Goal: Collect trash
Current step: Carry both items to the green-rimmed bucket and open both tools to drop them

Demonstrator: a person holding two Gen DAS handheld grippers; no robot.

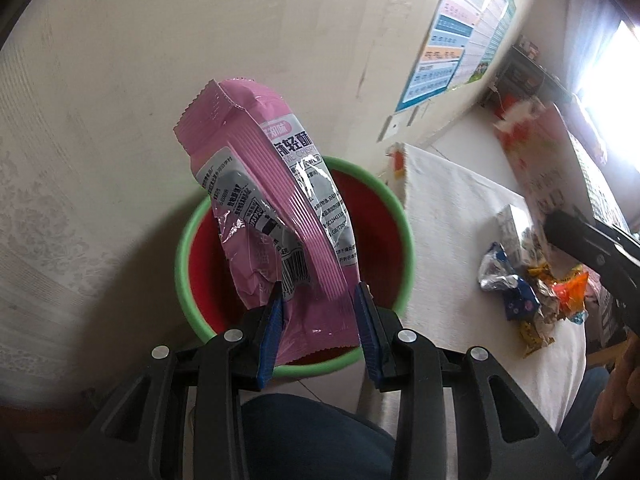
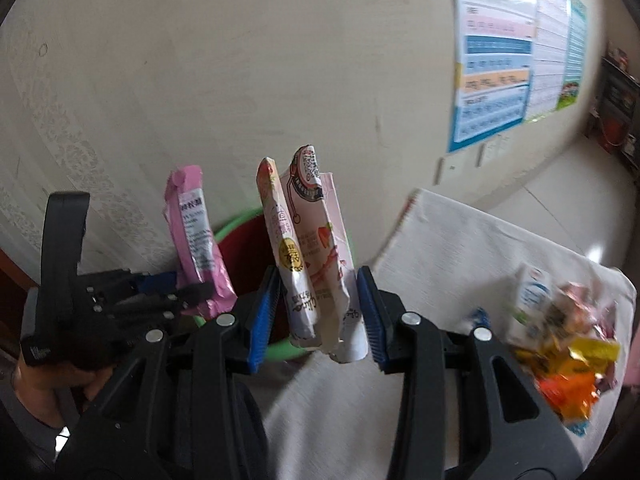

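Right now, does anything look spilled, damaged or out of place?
Nothing spilled. Loose wrappers remain heaped on the white table, as expected. The pink packet hangs over the bin; the white pouch is crumpled.

A pink snack wrapper (image 1: pixel 276 208) stands upright, pinched between the left gripper (image 1: pixel 318 316) pads, above the red, green-rimmed bin (image 1: pixel 192 236) just ahead.

A crumpled pink-and-white carton (image 2: pixel 316 256) stands clamped in the right gripper (image 2: pixel 318 316).
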